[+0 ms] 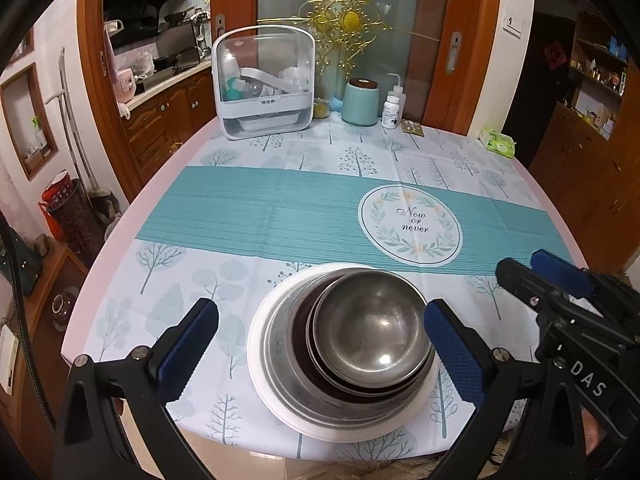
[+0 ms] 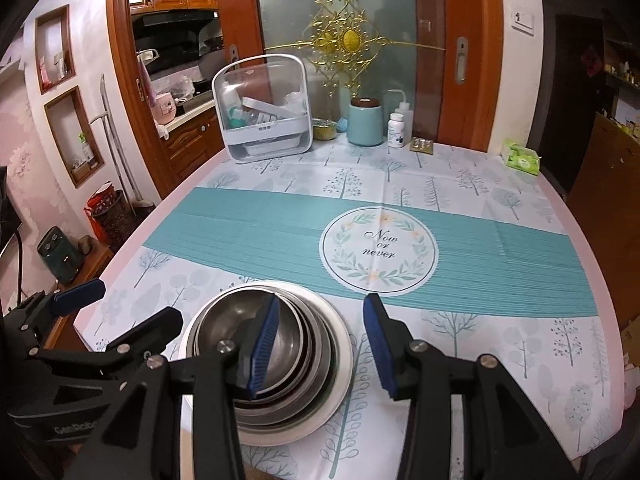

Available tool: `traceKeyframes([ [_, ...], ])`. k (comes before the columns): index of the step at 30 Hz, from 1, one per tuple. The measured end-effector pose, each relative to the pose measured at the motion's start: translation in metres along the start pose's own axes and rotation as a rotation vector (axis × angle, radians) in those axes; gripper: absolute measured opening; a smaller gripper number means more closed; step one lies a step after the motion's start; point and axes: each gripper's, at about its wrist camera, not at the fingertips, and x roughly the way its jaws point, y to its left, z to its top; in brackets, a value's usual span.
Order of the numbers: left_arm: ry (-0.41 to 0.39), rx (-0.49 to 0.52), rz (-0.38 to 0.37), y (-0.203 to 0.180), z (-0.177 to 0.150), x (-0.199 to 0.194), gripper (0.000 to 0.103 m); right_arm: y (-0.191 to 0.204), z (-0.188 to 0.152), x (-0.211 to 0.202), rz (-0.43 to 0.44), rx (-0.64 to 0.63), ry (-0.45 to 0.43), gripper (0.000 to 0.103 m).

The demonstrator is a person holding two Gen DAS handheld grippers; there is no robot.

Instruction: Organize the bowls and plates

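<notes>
My left gripper (image 1: 320,344) gapes wide, empty, straddling the nested bowls (image 1: 370,330) on their white plate (image 1: 260,360) near the table's front edge; my right gripper (image 2: 320,346), half-open and empty, hovers just right of them.

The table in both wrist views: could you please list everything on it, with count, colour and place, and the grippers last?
Plate: one, white, near edge of the table, under the stack.
Metal bowls: several nested, silver, on the plate; exact count unclear.
Tablecloth: one, teal band with tree print, covering the table.
Storage box: one, white and clear, far left.
Canister: one, pale green, dark lid, far middle.
Pill bottle: one, white, right of the canister.
Squeeze bottle: one, clear, behind the pill bottle.
Wipes pack: one, green, far right edge.
Left gripper: blue pads, wide open either side of the stack, holding nothing.
Right gripper: blue pads, part open, holding nothing.
</notes>
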Motion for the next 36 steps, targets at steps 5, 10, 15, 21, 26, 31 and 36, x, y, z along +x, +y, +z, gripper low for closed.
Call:
traceKeyframes([
  [5,0.014,0.004,-0.012,0.001,0.0,0.004,0.102,0.001,-0.001,-0.002,-0.021,0.006,-0.011,0.047],
  [10,0.018,0.025,0.002,0.0,0.003,0.005,0.102,0.001,-0.001,-0.001,-0.033,0.016,-0.01,0.048],
  [15,0.016,0.022,0.001,0.001,0.004,0.006,0.102,0.004,-0.002,-0.002,-0.055,0.022,-0.015,0.048],
  [21,-0.003,0.018,-0.003,0.002,0.007,0.001,0.102,0.007,-0.004,-0.008,-0.09,0.029,-0.032,0.05],
  [26,-0.007,0.007,-0.014,0.003,0.006,0.0,0.102,0.007,-0.004,-0.013,-0.113,0.042,-0.052,0.054],
  [31,-0.008,0.007,-0.013,0.002,0.006,-0.001,0.102,0.008,-0.005,-0.015,-0.135,0.04,-0.062,0.054],
  [36,-0.007,0.005,-0.012,0.001,0.005,-0.001,0.102,0.008,-0.007,-0.015,-0.136,0.044,-0.061,0.054],
])
